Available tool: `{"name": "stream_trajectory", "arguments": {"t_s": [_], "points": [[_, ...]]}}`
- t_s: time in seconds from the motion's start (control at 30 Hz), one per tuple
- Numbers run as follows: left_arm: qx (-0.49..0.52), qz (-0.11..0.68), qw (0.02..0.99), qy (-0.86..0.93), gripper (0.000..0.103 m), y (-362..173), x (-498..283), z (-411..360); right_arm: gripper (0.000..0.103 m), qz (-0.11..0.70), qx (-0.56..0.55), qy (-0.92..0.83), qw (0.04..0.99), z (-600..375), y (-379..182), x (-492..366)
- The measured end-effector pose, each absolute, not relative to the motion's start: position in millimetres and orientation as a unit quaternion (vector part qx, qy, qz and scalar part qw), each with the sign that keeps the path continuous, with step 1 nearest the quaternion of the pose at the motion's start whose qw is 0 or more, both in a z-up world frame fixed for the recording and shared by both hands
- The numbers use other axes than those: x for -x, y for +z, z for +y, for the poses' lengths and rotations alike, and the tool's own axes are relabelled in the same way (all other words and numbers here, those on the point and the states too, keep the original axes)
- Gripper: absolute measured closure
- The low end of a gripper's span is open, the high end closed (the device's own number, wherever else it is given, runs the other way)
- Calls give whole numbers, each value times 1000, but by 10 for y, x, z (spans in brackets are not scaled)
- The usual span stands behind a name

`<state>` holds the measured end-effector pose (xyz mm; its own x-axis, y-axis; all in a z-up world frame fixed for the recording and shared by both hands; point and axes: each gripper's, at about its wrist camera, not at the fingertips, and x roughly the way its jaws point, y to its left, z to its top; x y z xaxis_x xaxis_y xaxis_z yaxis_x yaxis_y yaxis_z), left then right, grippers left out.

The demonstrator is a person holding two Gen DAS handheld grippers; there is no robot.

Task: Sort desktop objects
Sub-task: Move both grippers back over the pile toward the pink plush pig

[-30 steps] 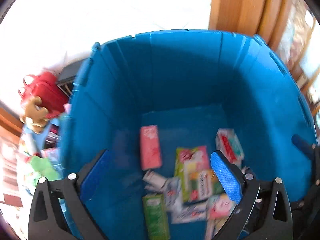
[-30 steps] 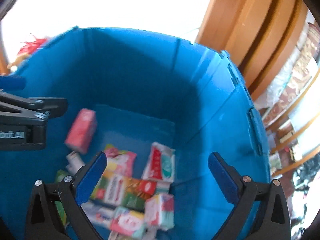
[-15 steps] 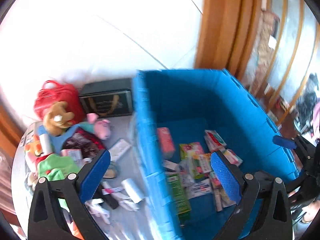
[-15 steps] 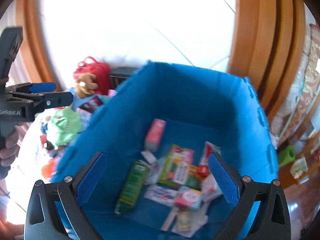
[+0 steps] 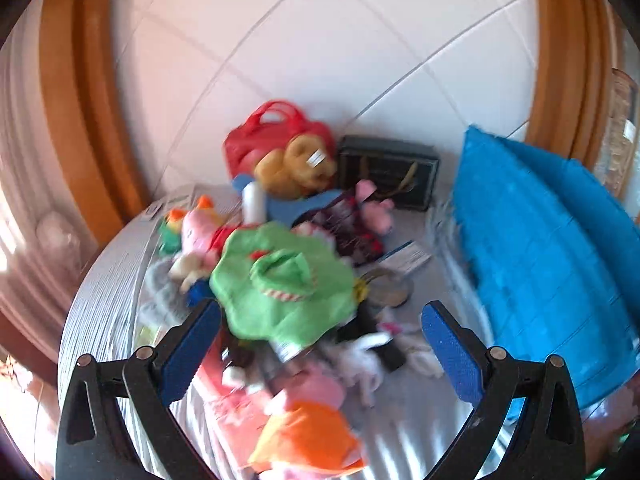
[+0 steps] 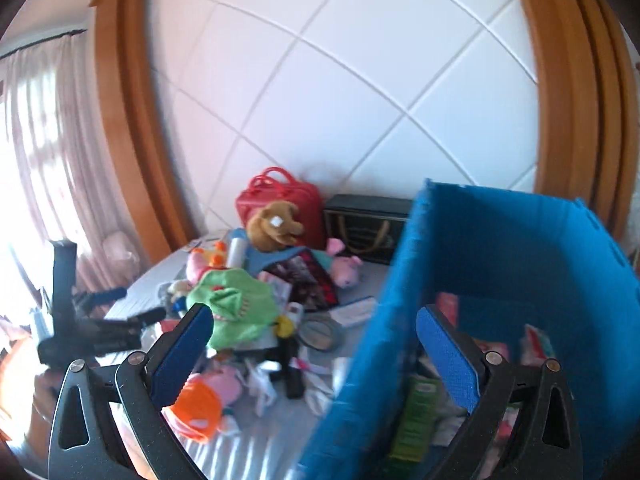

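both claws spread wide and empty: the left claw hovers over a jumble of toys on the desk, a green plush on top, while the right claw straddles the wall of the blue bin holding packets.

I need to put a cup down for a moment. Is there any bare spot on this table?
The striped tablecloth is bare at the left edge, beside the green cloth, and in front near the orange toy. Between the red bag and blue bin, it is crowded.
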<state>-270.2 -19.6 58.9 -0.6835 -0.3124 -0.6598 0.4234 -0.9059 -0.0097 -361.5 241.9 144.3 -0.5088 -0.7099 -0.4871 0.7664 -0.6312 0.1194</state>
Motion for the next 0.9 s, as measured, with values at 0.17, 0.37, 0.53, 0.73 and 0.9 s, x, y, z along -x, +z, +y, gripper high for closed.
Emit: {"name": "stream_trajectory", "arguments": {"t_s": [0.17, 0.37, 0.53, 0.73, 0.9], "points": [[-387, 119, 241, -882, 1, 38, 2413, -630, 0, 82, -265, -843, 461, 1800, 1171, 3304], [-433, 164, 272, -844, 1, -581, 2225, -841, 0, 121, -342, -792, 492, 1214, 441, 3159], [-476, 159, 273, -821, 1, -913, 2052, -849, 0, 157, -387, -770, 483, 1117, 0, 3155], [-504, 82, 206, -835, 1, -1067, 1901, -979, 0, 157, -413, -785, 434, 1222, -327, 3027], [-526, 14, 62, -848, 5, -1261, 2049, -929, 0, 103, -438, -819, 358, 1365, -438, 2853]]}}
